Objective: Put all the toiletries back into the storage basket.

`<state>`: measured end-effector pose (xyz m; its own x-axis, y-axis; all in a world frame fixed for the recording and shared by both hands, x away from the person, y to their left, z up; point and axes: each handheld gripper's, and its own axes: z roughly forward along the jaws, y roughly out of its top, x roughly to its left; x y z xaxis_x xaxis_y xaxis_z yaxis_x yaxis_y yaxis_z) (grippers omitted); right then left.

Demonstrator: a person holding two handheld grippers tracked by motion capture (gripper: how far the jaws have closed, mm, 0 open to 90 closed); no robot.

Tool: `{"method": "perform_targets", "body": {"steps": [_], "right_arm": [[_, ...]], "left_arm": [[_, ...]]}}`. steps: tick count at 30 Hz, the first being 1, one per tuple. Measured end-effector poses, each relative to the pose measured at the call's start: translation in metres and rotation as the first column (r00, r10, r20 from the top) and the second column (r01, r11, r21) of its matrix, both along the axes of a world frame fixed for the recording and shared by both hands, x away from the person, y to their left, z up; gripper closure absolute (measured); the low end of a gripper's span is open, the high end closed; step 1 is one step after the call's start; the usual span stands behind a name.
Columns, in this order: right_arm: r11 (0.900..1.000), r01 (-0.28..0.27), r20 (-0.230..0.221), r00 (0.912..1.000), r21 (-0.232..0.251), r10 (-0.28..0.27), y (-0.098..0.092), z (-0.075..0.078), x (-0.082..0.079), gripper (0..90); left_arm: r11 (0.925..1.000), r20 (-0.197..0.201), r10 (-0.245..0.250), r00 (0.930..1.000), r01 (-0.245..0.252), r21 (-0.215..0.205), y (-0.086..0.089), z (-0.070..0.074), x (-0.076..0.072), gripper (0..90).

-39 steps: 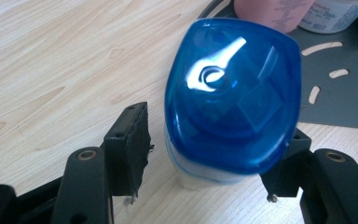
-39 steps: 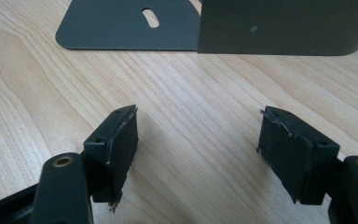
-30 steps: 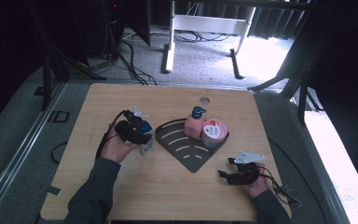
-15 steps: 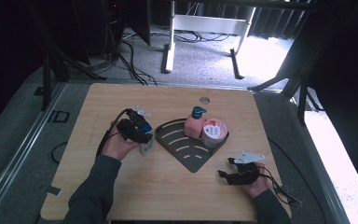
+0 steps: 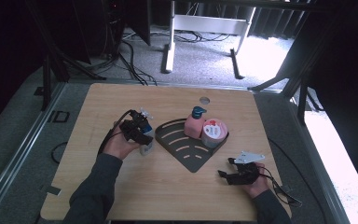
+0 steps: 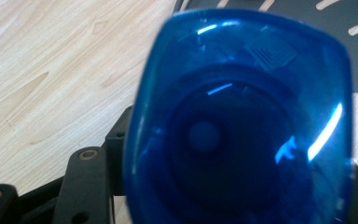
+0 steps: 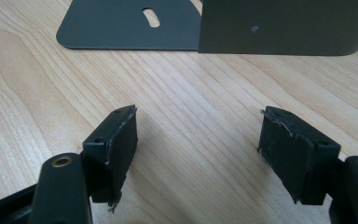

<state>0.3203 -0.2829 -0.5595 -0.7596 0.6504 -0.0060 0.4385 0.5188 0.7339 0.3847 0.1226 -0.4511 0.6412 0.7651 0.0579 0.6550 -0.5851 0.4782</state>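
Note:
A small bottle (image 5: 146,147) with a blue top (image 6: 242,121) stands just left of the dark fan-shaped rack (image 5: 191,156), and my left gripper (image 5: 139,131) is shut on it. The left gripper view looks at that blue top from very close, with one black jaw beside it. A pink pump bottle (image 5: 194,125) and a round pink tin (image 5: 213,133) stand at the back of the rack. My right gripper (image 5: 224,176) lies low on the table at the front right, open, its pads (image 7: 121,140) wide apart over bare wood. The rack's corner (image 7: 121,28) lies just ahead of it.
The wooden table (image 5: 121,196) has a small round hole (image 5: 204,100) near its far edge. Cables trail from both grippers toward the table's front. Grey carpet and metal frame legs (image 5: 168,42) lie beyond the table.

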Motion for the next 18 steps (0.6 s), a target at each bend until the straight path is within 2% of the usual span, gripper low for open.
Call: {"method": "perform_targets", "body": {"steps": [7, 18], "right_arm": [[1.000, 0.000, 0.000, 1.0000, 0.000, 0.000, 0.0000, 0.0000, 0.0000, 27.6], [1.000, 0.000, 0.000, 1.0000, 0.000, 0.000, 0.0000, 0.0000, 0.0000, 27.6]], "left_arm": [[0.9998, -0.018, -0.007, 0.9998, 0.007, 0.019, -0.0014, -0.0043, 0.0020, 43.7], [0.9996, -0.040, -0.013, 0.9991, 0.014, 0.026, -0.0018, -0.0070, 0.0029, 46.5]]}}
